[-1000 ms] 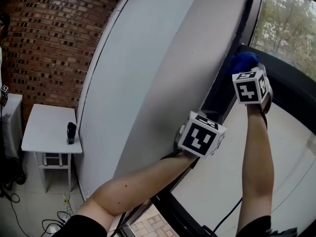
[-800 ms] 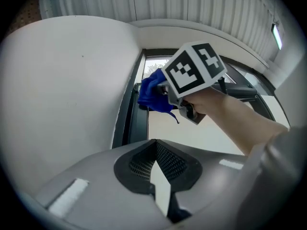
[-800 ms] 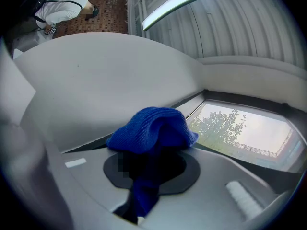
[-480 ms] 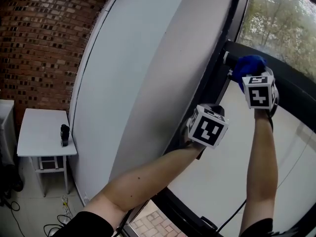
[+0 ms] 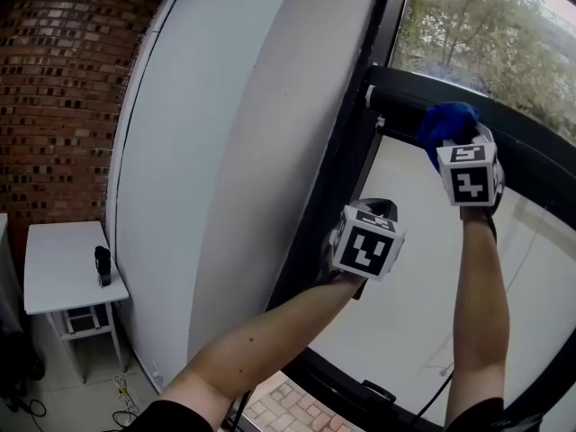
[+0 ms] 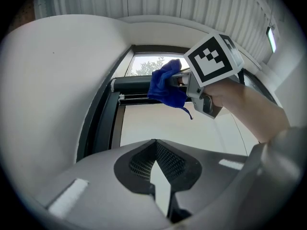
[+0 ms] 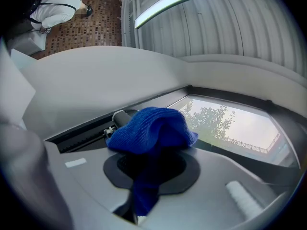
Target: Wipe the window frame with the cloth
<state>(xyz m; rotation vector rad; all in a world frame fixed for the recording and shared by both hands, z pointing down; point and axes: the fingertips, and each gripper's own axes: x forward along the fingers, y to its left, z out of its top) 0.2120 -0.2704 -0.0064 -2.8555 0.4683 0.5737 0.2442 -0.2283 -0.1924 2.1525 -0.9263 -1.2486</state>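
Observation:
My right gripper (image 5: 459, 142) is shut on a bunched blue cloth (image 5: 447, 122), which fills its jaws and hangs down between them (image 7: 148, 128). The cloth rests at the lower edge of the black horizontal bar of the window frame (image 5: 517, 133), a little right of the corner. In the left gripper view the cloth (image 6: 165, 87) overlaps that bar (image 6: 132, 85). My left gripper (image 5: 364, 246) hangs lower, beside the frame's black upright (image 5: 337, 169). Its jaws (image 6: 156, 147) are shut on nothing and point up at the window.
A broad white wall panel (image 5: 225, 151) runs along the left of the frame, with a brick wall (image 5: 54, 106) behind. Below stands a small white table (image 5: 58, 277) carrying a dark object (image 5: 103, 264). Cables (image 5: 121, 390) lie on the floor. A person (image 7: 53, 6) stands far off.
The right gripper has carried the cloth to the right along the horizontal bar, away from the frame's corner. The left gripper has stayed by the upright. The head view has swung rightward.

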